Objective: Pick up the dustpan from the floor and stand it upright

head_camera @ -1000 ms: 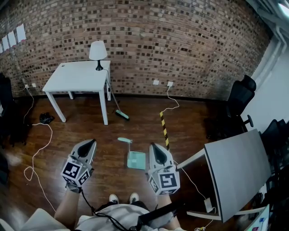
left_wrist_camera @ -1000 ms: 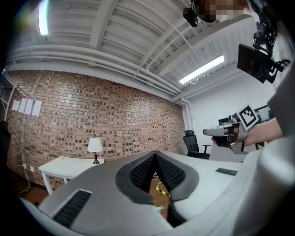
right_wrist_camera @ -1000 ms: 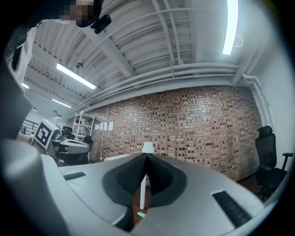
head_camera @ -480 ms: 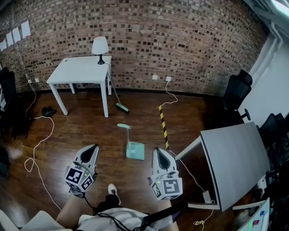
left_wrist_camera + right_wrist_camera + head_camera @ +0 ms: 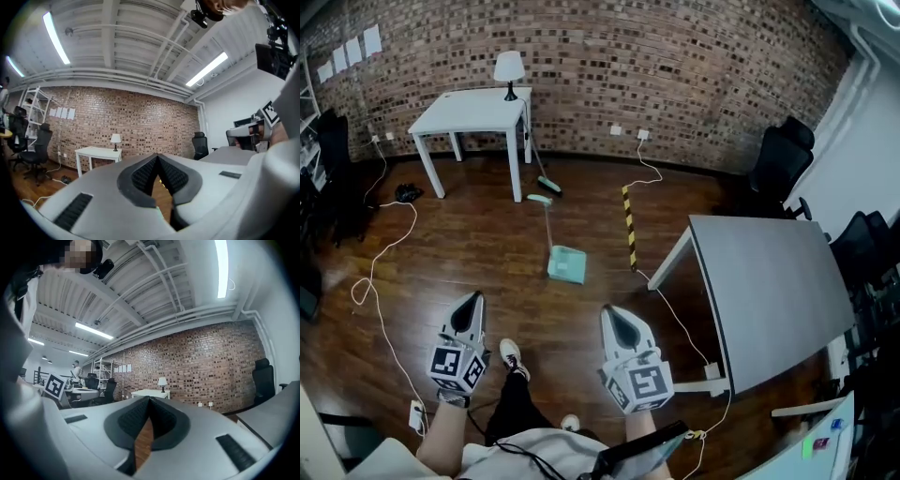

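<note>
The mint-green dustpan (image 5: 566,264) lies flat on the dark wood floor, its long handle (image 5: 547,225) running away from me toward the brick wall. Both grippers hang well short of it, held level and side by side. My left gripper (image 5: 472,299) is shut with nothing in it, down-left of the pan. My right gripper (image 5: 613,314) is shut and empty too, down-right of the pan. In the left gripper view the jaws (image 5: 158,160) meet at the tip; the right gripper view shows the same (image 5: 149,401). The dustpan is hidden in both gripper views.
A broom (image 5: 546,184) leans by the white table (image 5: 473,112) with a lamp (image 5: 509,67). A grey table (image 5: 769,291) stands close on the right. Black-yellow tape (image 5: 628,225) and cables (image 5: 380,281) cross the floor. Office chairs (image 5: 776,157) stand far right. My shoe (image 5: 512,356) is between the grippers.
The whole view has pulled back: the dustpan, earlier just ahead between the grippers, now lies farther ahead. Both grippers sit lower in the frame, still shut.
</note>
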Demonstrator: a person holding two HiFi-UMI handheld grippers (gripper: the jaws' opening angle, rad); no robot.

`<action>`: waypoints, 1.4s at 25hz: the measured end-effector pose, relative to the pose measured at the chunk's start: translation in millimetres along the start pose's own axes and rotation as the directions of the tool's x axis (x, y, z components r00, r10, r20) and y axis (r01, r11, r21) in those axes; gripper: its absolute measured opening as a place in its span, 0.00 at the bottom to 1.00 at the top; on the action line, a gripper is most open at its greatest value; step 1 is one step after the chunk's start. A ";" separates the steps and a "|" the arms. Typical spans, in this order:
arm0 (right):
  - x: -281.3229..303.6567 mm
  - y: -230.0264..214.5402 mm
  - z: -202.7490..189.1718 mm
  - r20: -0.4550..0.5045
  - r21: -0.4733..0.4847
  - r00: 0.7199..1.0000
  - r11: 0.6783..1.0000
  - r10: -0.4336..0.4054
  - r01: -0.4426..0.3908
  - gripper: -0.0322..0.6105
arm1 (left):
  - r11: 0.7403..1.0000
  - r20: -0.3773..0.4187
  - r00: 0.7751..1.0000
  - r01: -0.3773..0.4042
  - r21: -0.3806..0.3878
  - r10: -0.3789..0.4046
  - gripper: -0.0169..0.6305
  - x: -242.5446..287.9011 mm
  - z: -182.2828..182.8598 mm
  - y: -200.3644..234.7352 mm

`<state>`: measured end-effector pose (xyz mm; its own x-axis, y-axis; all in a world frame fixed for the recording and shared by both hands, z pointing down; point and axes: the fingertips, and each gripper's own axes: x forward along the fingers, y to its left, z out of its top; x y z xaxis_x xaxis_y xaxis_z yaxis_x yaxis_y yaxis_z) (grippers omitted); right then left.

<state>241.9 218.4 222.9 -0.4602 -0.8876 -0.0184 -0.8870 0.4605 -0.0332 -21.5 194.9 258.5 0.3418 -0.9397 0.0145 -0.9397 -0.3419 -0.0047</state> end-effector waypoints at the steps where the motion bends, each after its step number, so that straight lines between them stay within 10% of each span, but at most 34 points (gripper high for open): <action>1: -19.0 -1.2 -3.2 -0.017 0.012 1.000 1.000 -0.002 0.002 0.02 | 1.000 -0.002 1.000 -0.009 -0.008 0.009 0.03 -14.5 0.7 -12.0; 9: -87.0 25.8 -3.3 -0.067 0.141 0.996 0.989 0.065 -0.055 0.08 | 0.999 -0.004 0.999 0.037 -0.019 -0.038 0.03 -91.1 22.7 -64.6; 35: -81.1 76.9 41.3 0.049 0.015 0.999 1.000 -0.007 0.006 0.03 | 0.988 0.069 0.987 0.143 0.062 -0.148 0.03 -107.1 55.3 -63.8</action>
<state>212.6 325.9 180.5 -0.4517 -0.8896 -0.0671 -0.8891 0.4551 -0.0485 2.4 316.7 201.9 0.4765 -0.8775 -0.0538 -0.8786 -0.4731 -0.0649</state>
